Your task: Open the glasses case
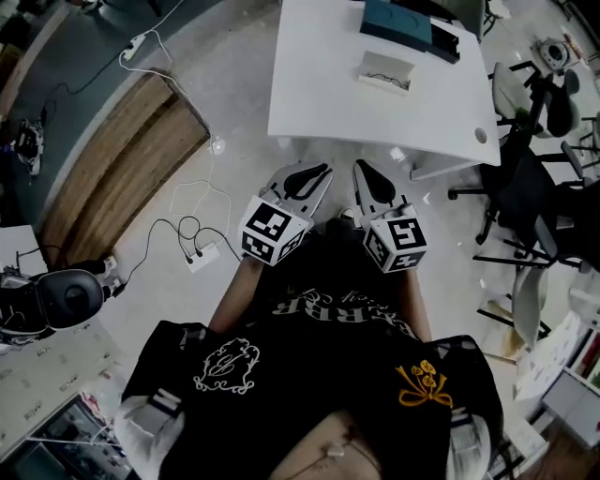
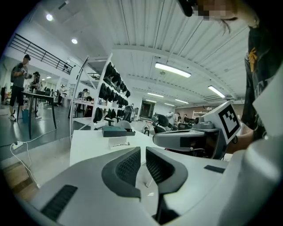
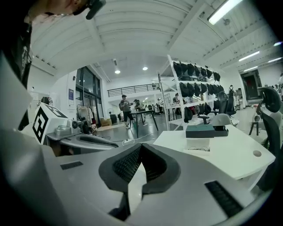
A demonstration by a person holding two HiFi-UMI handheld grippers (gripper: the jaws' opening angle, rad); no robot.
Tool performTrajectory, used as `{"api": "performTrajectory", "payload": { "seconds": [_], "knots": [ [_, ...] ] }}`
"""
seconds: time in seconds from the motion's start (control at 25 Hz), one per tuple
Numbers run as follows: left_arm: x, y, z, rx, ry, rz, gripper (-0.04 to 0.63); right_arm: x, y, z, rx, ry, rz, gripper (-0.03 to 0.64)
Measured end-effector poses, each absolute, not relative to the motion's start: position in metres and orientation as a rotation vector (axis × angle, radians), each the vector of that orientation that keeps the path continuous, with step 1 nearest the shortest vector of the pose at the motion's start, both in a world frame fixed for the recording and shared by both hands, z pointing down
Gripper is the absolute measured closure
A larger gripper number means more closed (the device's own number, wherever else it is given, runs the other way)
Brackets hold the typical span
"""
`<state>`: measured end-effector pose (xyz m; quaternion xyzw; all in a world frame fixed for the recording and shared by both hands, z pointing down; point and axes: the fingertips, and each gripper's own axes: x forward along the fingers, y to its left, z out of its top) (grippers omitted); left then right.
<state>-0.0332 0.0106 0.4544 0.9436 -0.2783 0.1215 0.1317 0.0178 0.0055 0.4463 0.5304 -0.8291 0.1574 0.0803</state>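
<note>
A dark teal glasses case (image 1: 401, 21) lies at the far side of the white table (image 1: 319, 84); it also shows in the left gripper view (image 2: 116, 131) and the right gripper view (image 3: 205, 130). In front of it sits a small white tray with a pair of glasses (image 1: 385, 71). Both grippers hang side by side over the floor, short of the table's near edge and close to my body. My left gripper (image 1: 307, 178) (image 2: 142, 152) has a narrow gap between its pads and holds nothing. My right gripper (image 1: 367, 180) (image 3: 140, 148) is shut with its tips touching, empty.
Black office chairs (image 1: 530, 192) crowd the right of the table. A power strip with cables (image 1: 202, 256) lies on the floor at the left, beside a wooden platform (image 1: 122, 159). Shelves of dark bags (image 3: 194, 88) stand behind the table. People (image 2: 20, 84) stand far off.
</note>
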Motion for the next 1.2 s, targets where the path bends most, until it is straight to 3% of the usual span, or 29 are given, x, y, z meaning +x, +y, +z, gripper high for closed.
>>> {"api": "performTrajectory", "payload": {
  "seconds": [1.2],
  "knots": [
    [0.026, 0.061, 0.415, 2.746, -0.879, 0.397, 0.552, 0.070, 0.054, 0.399, 1.420, -2.599, 0.426, 0.603]
  ]
}}
